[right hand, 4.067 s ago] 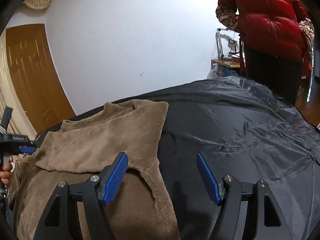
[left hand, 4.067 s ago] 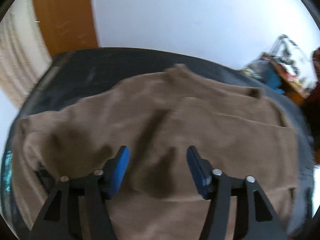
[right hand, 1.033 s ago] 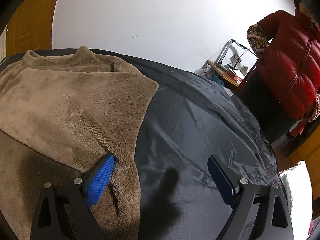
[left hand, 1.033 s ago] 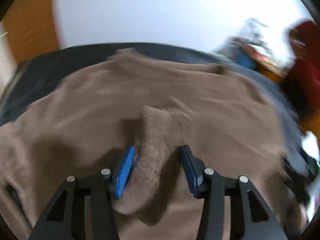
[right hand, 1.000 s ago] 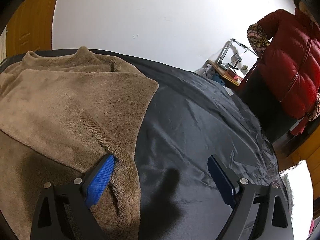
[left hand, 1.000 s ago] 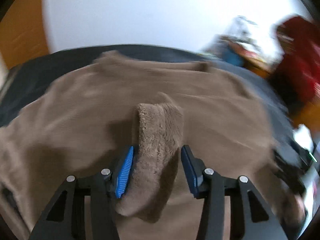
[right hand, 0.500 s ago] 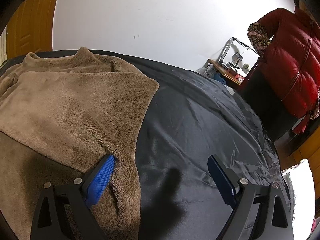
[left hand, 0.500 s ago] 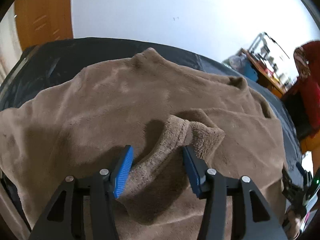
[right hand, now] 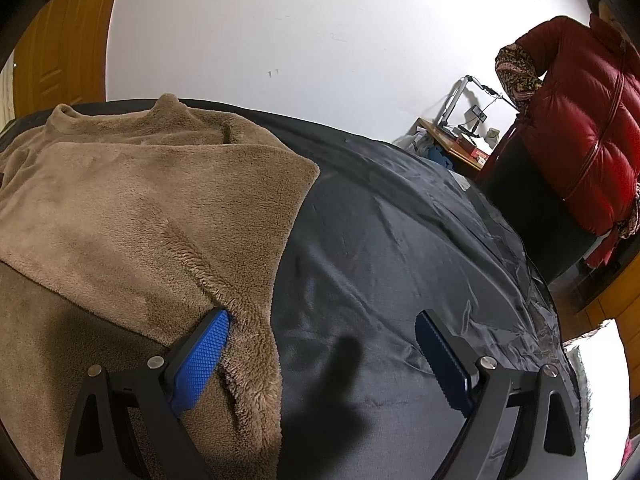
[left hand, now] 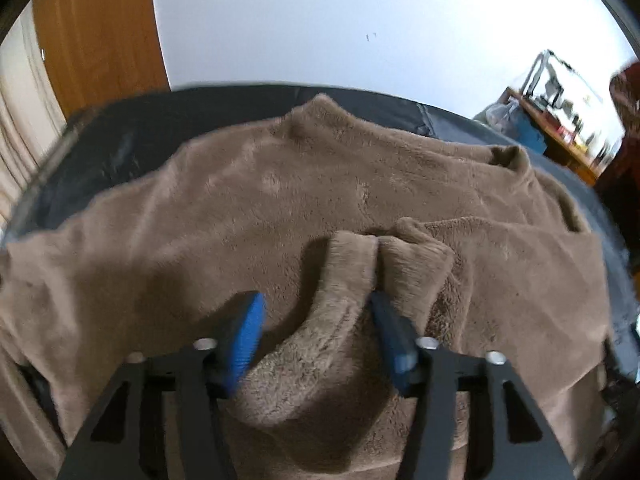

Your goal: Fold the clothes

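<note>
Left gripper [left hand: 316, 330]: closing, fleece sleeve [left hand: 340, 312] bunched between, not yet pinched.
Right gripper [right hand: 322, 360]: wide open, empty, straddling sweater [right hand: 140, 200] edge; bare black cloth [right hand: 400, 260] rightward.

The left tool [left hand: 316, 336] has tipped downward, its jaws closing around the brown fleece sleeve [left hand: 344, 304], now bunched between them.

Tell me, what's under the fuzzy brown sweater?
A dark shiny sheet shows beside the brown sweater and runs under its edge. Whatever lies beneath the sweater's middle is covered, so I cannot tell.
</note>
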